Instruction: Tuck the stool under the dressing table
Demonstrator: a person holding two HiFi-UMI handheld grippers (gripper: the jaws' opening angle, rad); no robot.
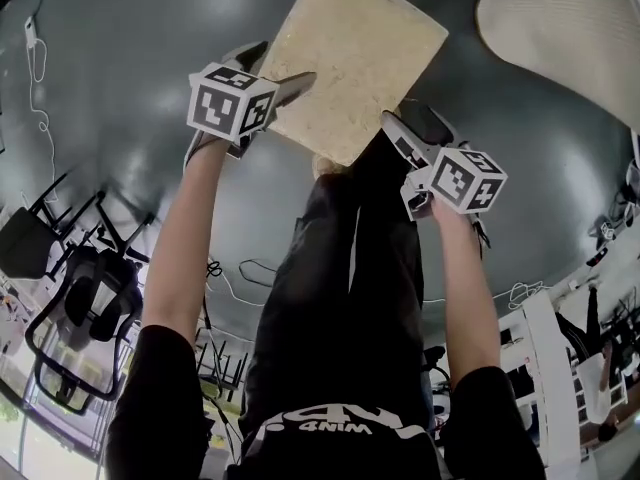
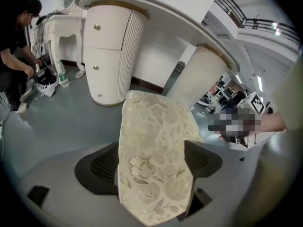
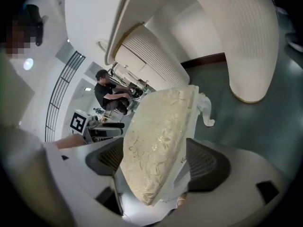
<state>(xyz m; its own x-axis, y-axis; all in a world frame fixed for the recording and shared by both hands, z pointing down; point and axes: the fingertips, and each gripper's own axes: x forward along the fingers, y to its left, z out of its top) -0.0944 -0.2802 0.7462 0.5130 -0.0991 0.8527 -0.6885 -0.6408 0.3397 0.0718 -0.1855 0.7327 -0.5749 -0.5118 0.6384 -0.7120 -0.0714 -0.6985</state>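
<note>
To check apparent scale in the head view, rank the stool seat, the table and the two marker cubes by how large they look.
1. Stool seat.
2. Table, only partly in frame.
3. Left cube and right cube: alike, no ranking.

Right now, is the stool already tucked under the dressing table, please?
Out: the stool stands on the floor, its seat wholly clear of the dressing table.
</note>
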